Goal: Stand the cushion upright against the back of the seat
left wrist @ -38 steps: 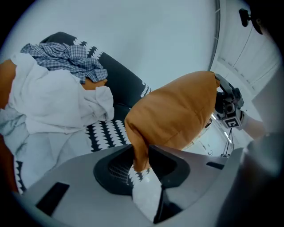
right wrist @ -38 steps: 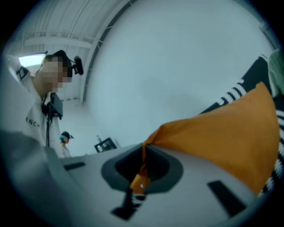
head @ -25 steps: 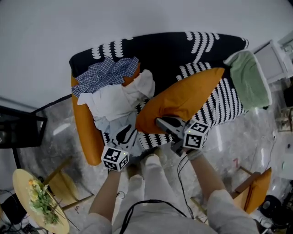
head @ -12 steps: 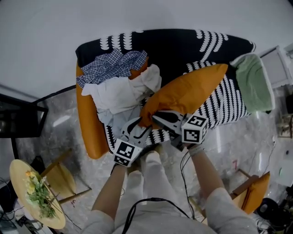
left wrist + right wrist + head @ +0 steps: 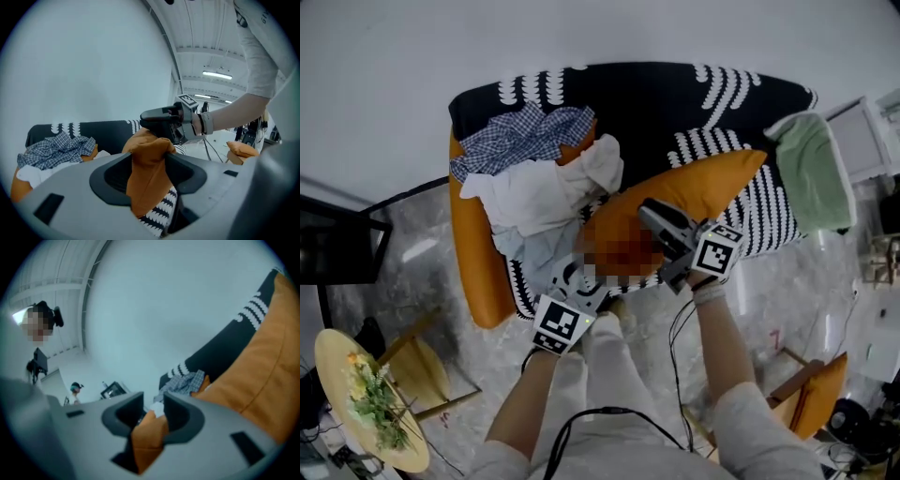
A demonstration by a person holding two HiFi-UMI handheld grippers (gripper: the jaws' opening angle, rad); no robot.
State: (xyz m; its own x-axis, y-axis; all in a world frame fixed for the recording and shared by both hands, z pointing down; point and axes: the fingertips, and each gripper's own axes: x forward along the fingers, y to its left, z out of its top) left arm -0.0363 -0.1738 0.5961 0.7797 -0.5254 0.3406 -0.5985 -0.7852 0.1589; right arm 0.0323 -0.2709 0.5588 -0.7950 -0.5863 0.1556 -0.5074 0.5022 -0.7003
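The orange cushion (image 5: pixel 698 192) sits on the right half of the seat, slanted, with its far corner up by the dark seat back (image 5: pixel 656 98) and its near corner out at the front edge. The right gripper view shows its face rising steeply beside the back. I judge it propped and leaning rather than standing square, so the lift looks largely done. What is left is to let go cleanly and perhaps nudge the near corner back. The left gripper (image 5: pixel 149 164) has its jaws spread wide after just opening, and a fold of the cushion's corner hangs loosely between them. The right gripper (image 5: pixel 153 411) has also just been opening. Its jaws stand partly apart with a bunch of orange fabric in the gap, which does not look clamped. Around the cushion lies the black-and-white patterned cover (image 5: pixel 741 225). On the seat's left half is one heap of laundry, made up of one plaid shirt (image 5: pixel 525 136) over one white garment (image 5: pixel 544 192). One green cloth (image 5: pixel 811 169) drapes the right arm, opposite one orange side bolster (image 5: pixel 473 253). A second orange cushion (image 5: pixel 825 384) rests on a wooden frame well apart, and one round table with a plant (image 5: pixel 366 403) stands at the lower left.
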